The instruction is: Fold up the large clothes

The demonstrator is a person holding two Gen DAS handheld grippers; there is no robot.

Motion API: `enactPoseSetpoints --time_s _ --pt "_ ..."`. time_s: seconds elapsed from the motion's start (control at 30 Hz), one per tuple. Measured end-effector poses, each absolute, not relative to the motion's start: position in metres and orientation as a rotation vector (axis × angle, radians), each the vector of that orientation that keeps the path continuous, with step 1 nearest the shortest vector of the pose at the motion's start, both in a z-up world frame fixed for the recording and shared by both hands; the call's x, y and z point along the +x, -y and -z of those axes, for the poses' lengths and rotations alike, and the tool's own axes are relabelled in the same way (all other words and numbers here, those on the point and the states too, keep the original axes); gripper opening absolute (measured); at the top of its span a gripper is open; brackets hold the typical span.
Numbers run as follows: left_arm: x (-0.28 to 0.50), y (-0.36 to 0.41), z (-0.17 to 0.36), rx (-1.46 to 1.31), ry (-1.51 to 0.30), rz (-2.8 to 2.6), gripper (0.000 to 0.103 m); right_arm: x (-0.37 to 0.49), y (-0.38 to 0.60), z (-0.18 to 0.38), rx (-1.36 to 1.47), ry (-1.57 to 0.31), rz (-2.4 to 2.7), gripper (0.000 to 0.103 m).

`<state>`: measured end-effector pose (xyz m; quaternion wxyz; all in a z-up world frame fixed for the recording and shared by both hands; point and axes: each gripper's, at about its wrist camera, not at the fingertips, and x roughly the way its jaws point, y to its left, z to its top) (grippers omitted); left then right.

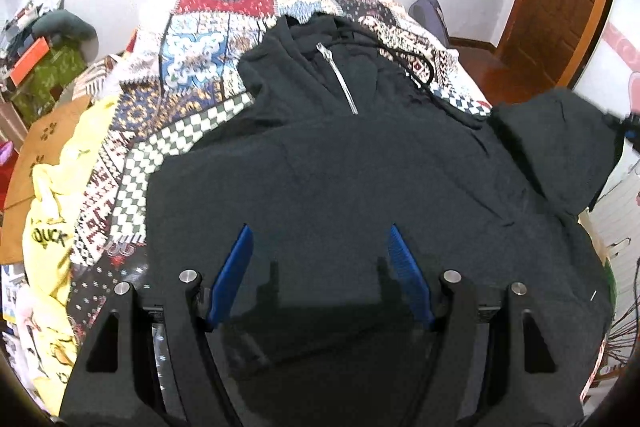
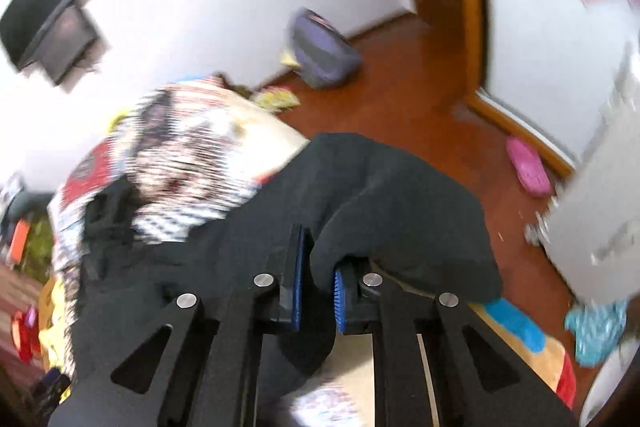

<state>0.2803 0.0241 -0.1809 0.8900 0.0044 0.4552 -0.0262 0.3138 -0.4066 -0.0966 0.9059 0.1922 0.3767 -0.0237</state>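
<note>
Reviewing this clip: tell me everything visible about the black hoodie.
The black hoodie is a soft, fleece-like garment lying front up on the patterned quilt, hood at the far end. A short silver zipper runs down from the collar, and a black drawcord trails onto the quilt. One sleeve is lifted off the bed, pinched in the right gripper. The left gripper hovers open over the body.

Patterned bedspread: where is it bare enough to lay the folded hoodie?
Bare patterned bedspread lies beyond the black hoodie, between its hood and the wall. The left edge is crowded by a yellow garment and brown cloth.
</note>
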Motion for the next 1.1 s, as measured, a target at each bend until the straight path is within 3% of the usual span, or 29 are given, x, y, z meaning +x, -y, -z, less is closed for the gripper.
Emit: enactPoseSetpoints --time_s 0.17,0.33,0.67,0.83,1.1 --pt "0.265 -0.033 0.162 0.000 -0.898 0.064 0.069 0.308 0.331 0.047 0.275 -0.705 -0.138 0.008" --pt "0.248 -0.041 0.148 0.028 -0.849 0.059 0.069 0.302 0.263 0.040 0.239 -0.720 -0.313 0.008" --pt "0.225 -0.053 0.145 0.056 -0.831 0.052 0.069 0.300 0.161 0.137 0.009 -1.052 -0.456 0.010" --pt "0.223 -0.054 0.149 0.047 -0.845 0.048 0.069 0.284 0.146 0.160 -0.110 -1.136 -0.451 0.013" --pt "0.225 -0.045 0.154 0.053 -0.865 0.056 0.069 0.262 0.146 0.143 -0.231 -1.124 -0.476 0.043"
